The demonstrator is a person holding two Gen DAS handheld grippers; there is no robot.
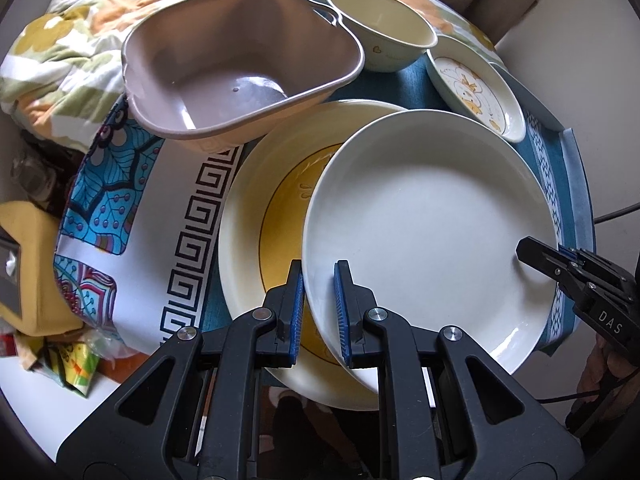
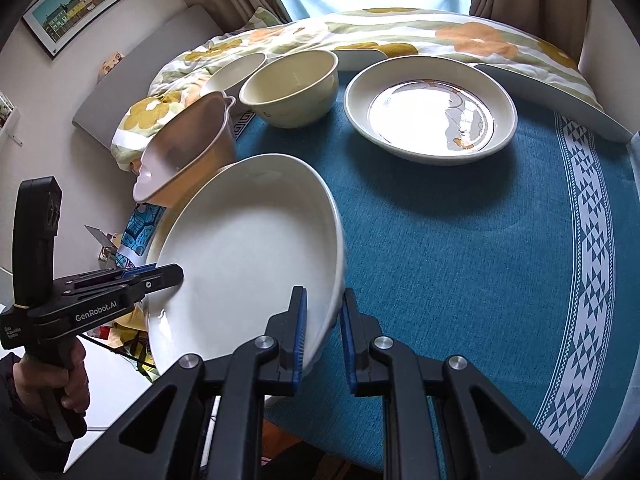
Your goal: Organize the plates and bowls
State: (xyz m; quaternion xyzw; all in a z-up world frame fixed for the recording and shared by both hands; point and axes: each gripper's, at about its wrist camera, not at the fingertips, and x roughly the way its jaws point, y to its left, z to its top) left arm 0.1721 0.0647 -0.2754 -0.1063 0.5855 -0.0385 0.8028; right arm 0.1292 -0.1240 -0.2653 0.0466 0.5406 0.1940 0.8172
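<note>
A large plain white ceramic plate (image 1: 432,236) hangs tilted over a yellow-centred cream plate (image 1: 256,216), its rim clamped at nine o'clock by the left gripper (image 1: 319,280) and three o'clock by the right gripper (image 2: 324,304); lowering both together should nest it cleanly.

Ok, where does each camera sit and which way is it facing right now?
Left wrist: on the left claw, looking steeply down at the white plate it grips above a yellow plate; right claw at right.
Right wrist: on the right claw, facing across the blue cloth toward the window; left claw and a hand show.
Shared: white plate, pink bowl, cream bowl.
</note>
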